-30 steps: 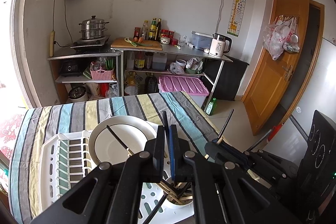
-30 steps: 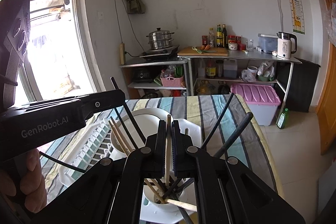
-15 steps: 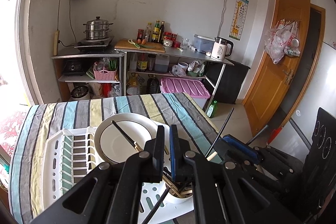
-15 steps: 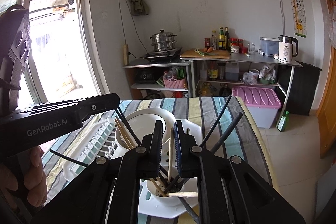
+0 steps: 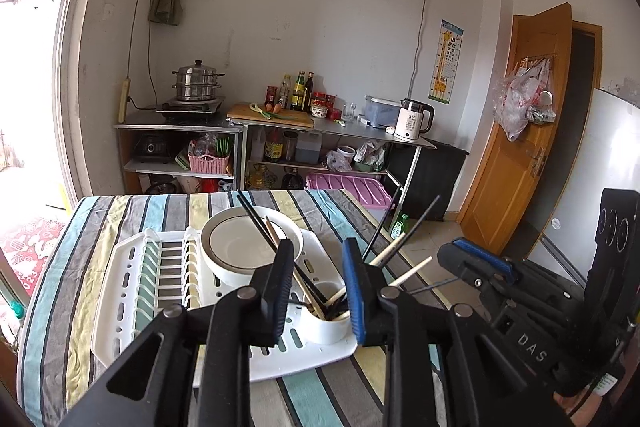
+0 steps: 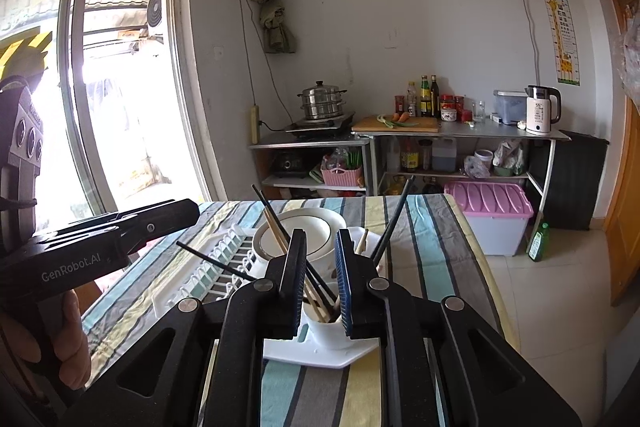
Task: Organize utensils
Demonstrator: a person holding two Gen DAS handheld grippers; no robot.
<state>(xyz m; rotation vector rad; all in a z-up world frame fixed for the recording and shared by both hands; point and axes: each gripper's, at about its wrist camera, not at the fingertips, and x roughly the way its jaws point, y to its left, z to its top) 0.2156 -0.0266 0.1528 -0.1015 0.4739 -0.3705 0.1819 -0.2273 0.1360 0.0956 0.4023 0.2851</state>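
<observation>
Both tools were released and their jaws were opening, nothing pinched. The left tool [image 5: 316, 283] sat near the white utensil cup [image 5: 330, 323], jaws gaping with the cup and its chopsticks [image 5: 308, 285] seen through the gap but untouched. The right tool [image 6: 320, 271] was the same, its pads clear of the sticks. The cup stood at the near corner of the white drying rack [image 5: 132, 291] on the striped surface [image 5: 52, 267], just beside a white bowl [image 5: 236, 247] propped in the rack.

Risks, as a judgement: the chopsticks splayed out at loose angles, several leaning well over the rim, so a jaw brushing a leaning stick could flip it out or tip the cup. The rack corner looked close to the surface edge, so anything knocked loose could go to the floor. The two tools were close together and could clash.

Readable text: "GenRobot.AI" on the left tool's body in the right wrist view; "DAS" on the right tool's body in the left wrist view; "55" on the kettle [image 6: 542, 109]. The giraffe wall chart [image 5: 450, 61] showed letters, too small to read.
</observation>
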